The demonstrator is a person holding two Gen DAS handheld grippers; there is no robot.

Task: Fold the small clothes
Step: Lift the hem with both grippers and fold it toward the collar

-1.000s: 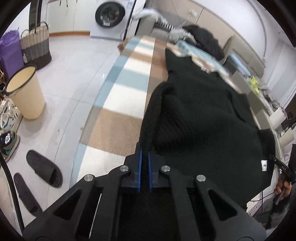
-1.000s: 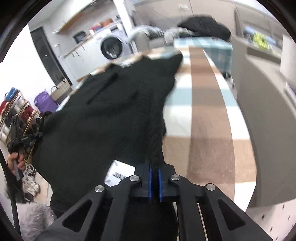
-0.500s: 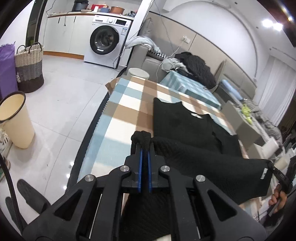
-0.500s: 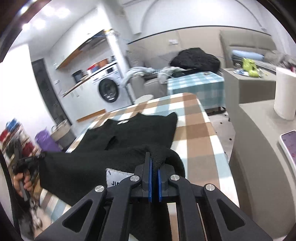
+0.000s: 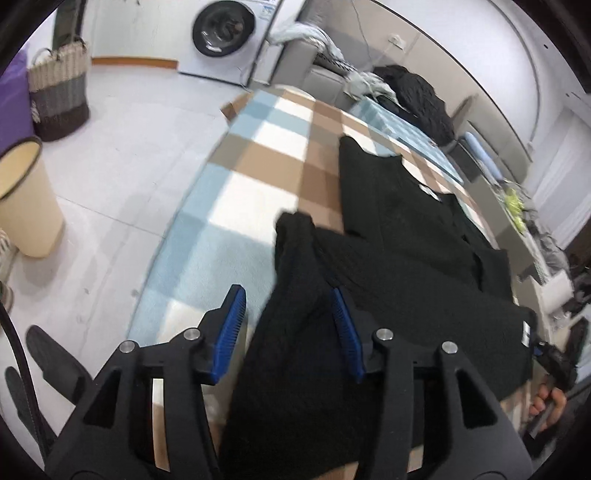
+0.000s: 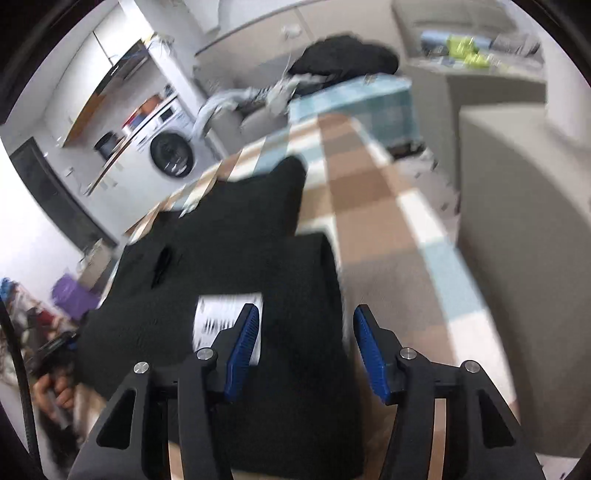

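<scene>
I'm looking down on a long table under a checked cloth [image 5: 258, 162] of tan, pale blue and white squares, standing on a light tiled floor. Beyond my left tongs [image 5: 286, 325], up at the far end of the room, a white washing machine [image 5: 225, 33] sits against the wall. Off to their left stand a woven basket [image 5: 59, 96] and a cream bin [image 5: 26, 199], and a dark slipper [image 5: 55, 362] lies on the floor close by their left side. Past the end of the table, ahead of both tongs, a heap of dark clothes [image 5: 417, 96] rests on a grey sofa. To the right of my right tongs [image 6: 304, 347] a grey cabinet [image 6: 517, 258] runs beside the table.

The black knit garment [image 5: 388, 240] lies spread on the cloth ahead of both tongs, its near part doubled over the rest. My left tongs' jaws are opening, about halfway apart; a fold of the garment hangs between them and seems to brush the right pad, while the left pad stands clear. My right tongs' jaws are opening too, about halfway, with the folded edge between the blue pads, neither pressing it. A white label [image 6: 225, 314] shows just ahead of the right tongs' left finger. The right view is blurred.
</scene>
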